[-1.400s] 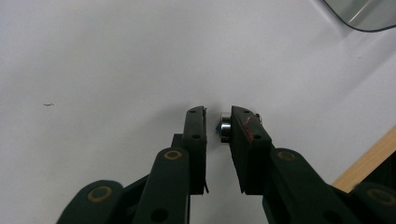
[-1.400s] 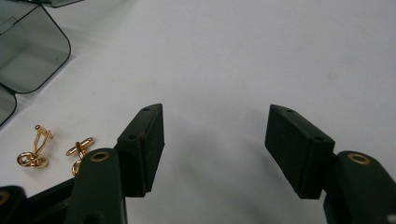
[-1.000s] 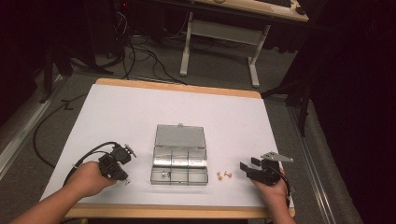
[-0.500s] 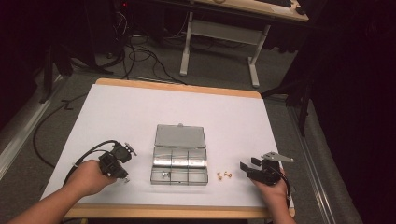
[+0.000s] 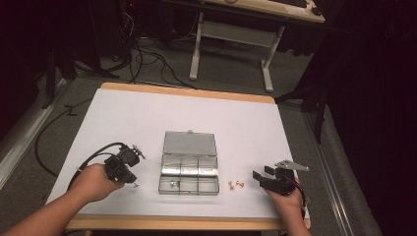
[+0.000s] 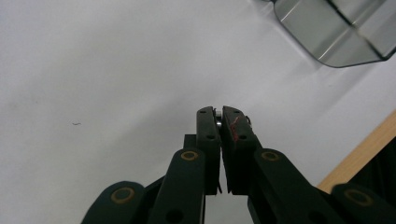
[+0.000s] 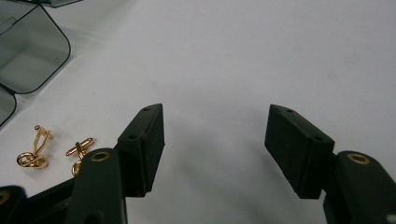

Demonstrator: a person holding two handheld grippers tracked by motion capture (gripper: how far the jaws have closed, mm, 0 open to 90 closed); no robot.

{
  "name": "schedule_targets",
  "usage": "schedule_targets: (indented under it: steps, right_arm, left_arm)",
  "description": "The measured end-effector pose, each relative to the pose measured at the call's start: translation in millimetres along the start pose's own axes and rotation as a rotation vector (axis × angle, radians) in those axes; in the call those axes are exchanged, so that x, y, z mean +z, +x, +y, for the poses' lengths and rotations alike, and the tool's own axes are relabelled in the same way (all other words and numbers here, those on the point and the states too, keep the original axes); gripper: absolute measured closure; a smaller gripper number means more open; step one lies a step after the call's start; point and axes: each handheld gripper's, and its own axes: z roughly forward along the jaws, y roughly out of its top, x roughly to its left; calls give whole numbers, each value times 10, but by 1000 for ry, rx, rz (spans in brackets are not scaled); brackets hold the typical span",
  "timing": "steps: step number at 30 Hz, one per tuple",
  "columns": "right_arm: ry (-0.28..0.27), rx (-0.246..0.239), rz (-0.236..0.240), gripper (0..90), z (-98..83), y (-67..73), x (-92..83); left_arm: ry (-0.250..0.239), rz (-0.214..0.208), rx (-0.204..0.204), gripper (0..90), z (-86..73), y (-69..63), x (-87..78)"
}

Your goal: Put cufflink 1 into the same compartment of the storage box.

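The left tool (image 6: 219, 116) has barely shifted, pinching a small silver piece (image 6: 217, 118), mostly hidden between its jaws.

White surface (image 5: 147, 118), rimmed in pale wood, set on grey carpeted floor (image 5: 162, 73). Beyond the far edge, loose black cables (image 5: 147, 59) across the floor, just beside the white legs of a wood-topped desk (image 5: 198, 49). Darkness on both sides.

We saw gold cufflinks (image 7: 35, 149) on a white desk (image 5: 147, 118), a smoky clear box (image 5: 189, 164), black grippers.
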Motion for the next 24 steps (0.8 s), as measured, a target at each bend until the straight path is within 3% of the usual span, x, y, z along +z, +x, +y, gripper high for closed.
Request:
schedule_targets:
  steps: [16,24]
  right_arm:
    - [-2,-3,2,382,1,-4,-2]
    - [0,-5,3,382,0,-8,-4]
  left_arm:
    - [-53,-4,21,867,218,-91,-224]
    - [-45,-5,40,868,326,-161,-258]
